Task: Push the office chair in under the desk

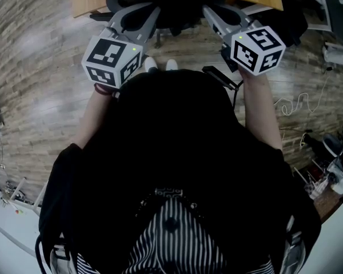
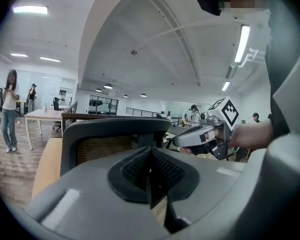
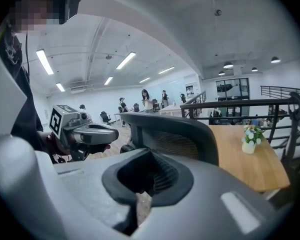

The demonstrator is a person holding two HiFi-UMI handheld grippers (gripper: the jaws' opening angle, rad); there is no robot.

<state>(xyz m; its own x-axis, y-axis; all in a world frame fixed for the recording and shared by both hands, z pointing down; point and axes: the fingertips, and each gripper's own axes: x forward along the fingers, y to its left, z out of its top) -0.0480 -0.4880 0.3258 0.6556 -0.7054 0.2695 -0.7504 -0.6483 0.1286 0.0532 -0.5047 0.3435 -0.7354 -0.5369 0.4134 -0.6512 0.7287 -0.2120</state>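
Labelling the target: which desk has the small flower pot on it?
The wooden desk right behind the office chair; a pot of white flowers stands on it. The pale table far back shows none.

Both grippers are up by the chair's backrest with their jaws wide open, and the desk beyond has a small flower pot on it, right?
Not quite: the jaws are shut, not open. The left gripper and right gripper show pads together, nothing between, each in its own gripper view. The rest holds: chair backrest, flower pot, desk.
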